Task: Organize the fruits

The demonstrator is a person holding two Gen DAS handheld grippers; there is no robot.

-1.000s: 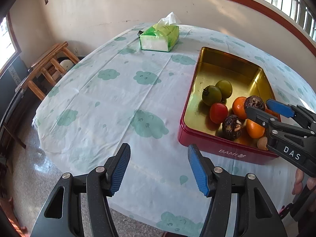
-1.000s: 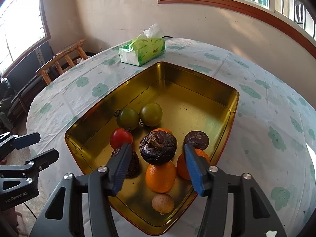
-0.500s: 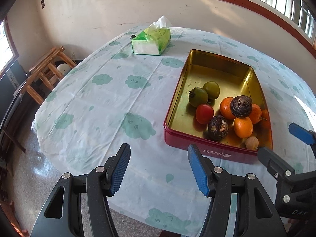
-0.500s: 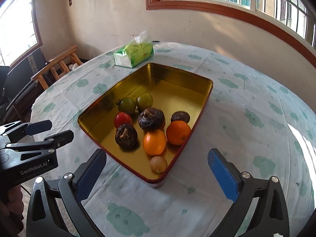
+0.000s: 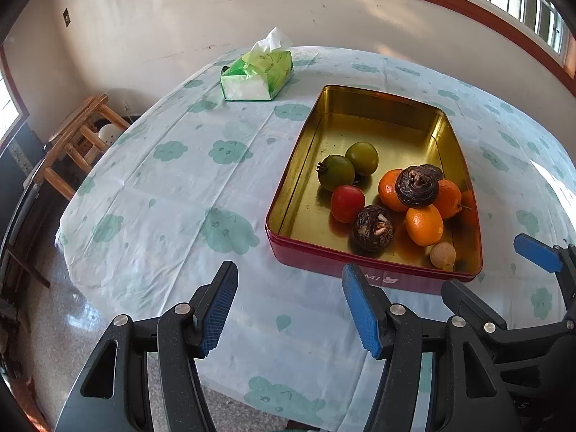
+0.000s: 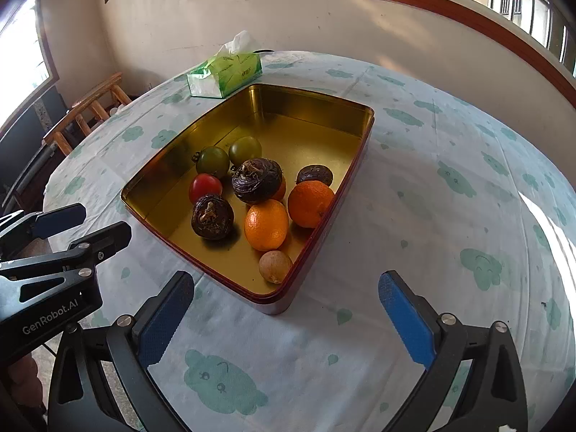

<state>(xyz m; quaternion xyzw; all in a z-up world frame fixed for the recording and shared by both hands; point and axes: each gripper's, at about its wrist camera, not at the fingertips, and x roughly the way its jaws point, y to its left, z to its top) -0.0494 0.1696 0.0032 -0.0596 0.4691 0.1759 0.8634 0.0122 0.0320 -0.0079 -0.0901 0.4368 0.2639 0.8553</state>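
While both claws tilt down toward the table (image 6: pixel 450 194), the right claw (image 6: pixel 288 324) stands spread wide, its jaws having just been opening, with nothing between them. Nothing sits in the half-open left claw (image 5: pixel 288 309) either. All fruits lie in the tin (image 6: pixel 316 108), 1 dark fruit (image 6: pixel 257 179) atop the oranges (image 6: pixel 266 224).

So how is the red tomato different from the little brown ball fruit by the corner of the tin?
The red tomato is shiny bright red; the small brown fruit is dull tan. The tomato looks a bit bigger than the brown fruit. The tomato sits mid-tin beside a green tomato; the brown fruit lies alone in the near corner, just in front of an orange. Both are round and lie inside the gold tin.
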